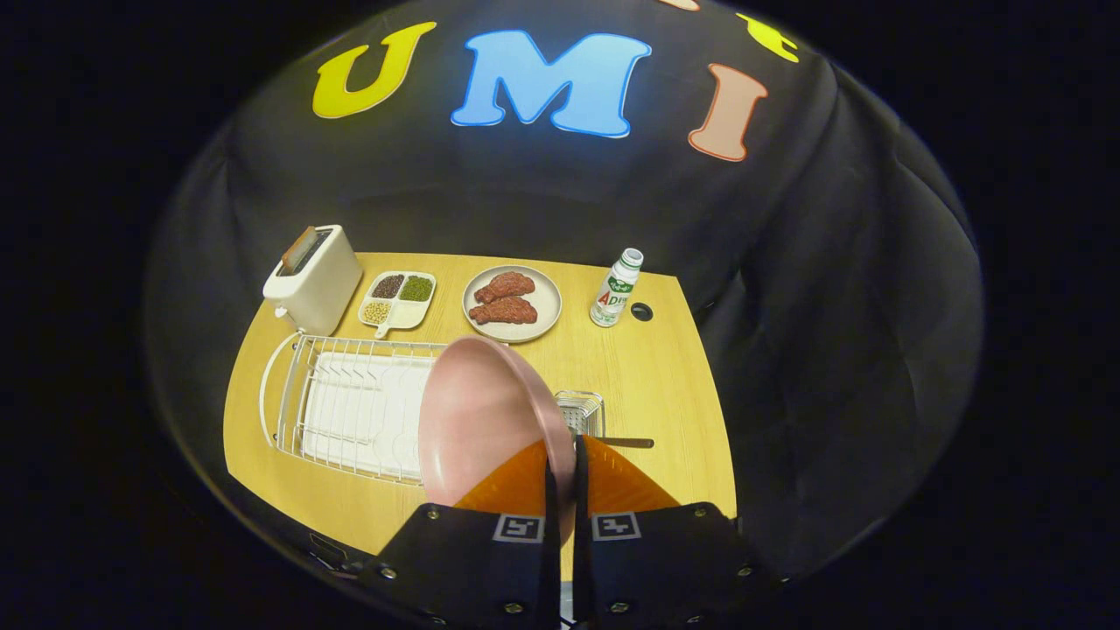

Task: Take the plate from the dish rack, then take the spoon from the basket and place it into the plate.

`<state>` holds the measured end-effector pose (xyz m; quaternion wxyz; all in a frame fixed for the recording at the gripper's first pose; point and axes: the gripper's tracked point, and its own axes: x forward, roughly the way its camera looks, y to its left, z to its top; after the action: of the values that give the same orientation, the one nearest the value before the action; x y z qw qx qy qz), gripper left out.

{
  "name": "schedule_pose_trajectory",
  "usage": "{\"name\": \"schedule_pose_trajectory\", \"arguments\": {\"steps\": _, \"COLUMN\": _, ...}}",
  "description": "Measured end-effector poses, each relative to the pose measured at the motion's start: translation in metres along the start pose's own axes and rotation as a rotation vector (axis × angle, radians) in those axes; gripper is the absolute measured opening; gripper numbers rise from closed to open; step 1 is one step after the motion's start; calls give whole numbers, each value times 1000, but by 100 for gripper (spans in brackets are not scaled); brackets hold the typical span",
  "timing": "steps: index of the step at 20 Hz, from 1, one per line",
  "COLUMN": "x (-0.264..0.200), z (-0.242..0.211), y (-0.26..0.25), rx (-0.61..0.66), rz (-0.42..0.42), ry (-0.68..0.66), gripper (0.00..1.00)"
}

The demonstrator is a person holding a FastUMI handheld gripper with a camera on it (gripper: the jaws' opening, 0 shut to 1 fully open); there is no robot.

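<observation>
Wooden table in a dark-walled booth, dish rack sitting emptied. Holding the pink plate up on edge above the rack, gripper fingers pinched nearly together on its rim. Worth keeping it steady and setting it down flat near the basket, spoon handle poking out there.

The tongs sit on two black angular blocks, each bearing a square white-and-black marker and silver screws along the edges.
</observation>
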<state>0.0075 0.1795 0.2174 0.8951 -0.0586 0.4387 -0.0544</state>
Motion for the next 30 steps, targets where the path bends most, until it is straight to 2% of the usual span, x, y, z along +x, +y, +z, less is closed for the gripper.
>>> {"name": "schedule_pose_trajectory", "arguments": {"steps": 5, "x": 0, "z": -40, "y": -12, "rx": 41, "rz": 94, "ry": 16, "gripper": 6}}
{"name": "schedule_pose_trajectory", "arguments": {"steps": 10, "x": 17, "z": -92, "y": 1, "rx": 66, "rz": 212, "ry": 66, "gripper": 6}}
{"name": "schedule_pose_trajectory", "arguments": {"steps": 16, "x": 29, "z": -143, "y": 23, "rx": 113, "rz": 309, "ry": 126, "gripper": 5}}
{"name": "schedule_pose_trajectory", "arguments": {"steps": 25, "x": 73, "z": -207, "y": 45, "rx": 158, "rz": 359, "ry": 212, "gripper": 6}}
{"name": "schedule_pose_trajectory", "arguments": {"steps": 30, "x": 100, "z": -228, "y": 48, "rx": 89, "rz": 345, "ry": 238, "gripper": 6}}
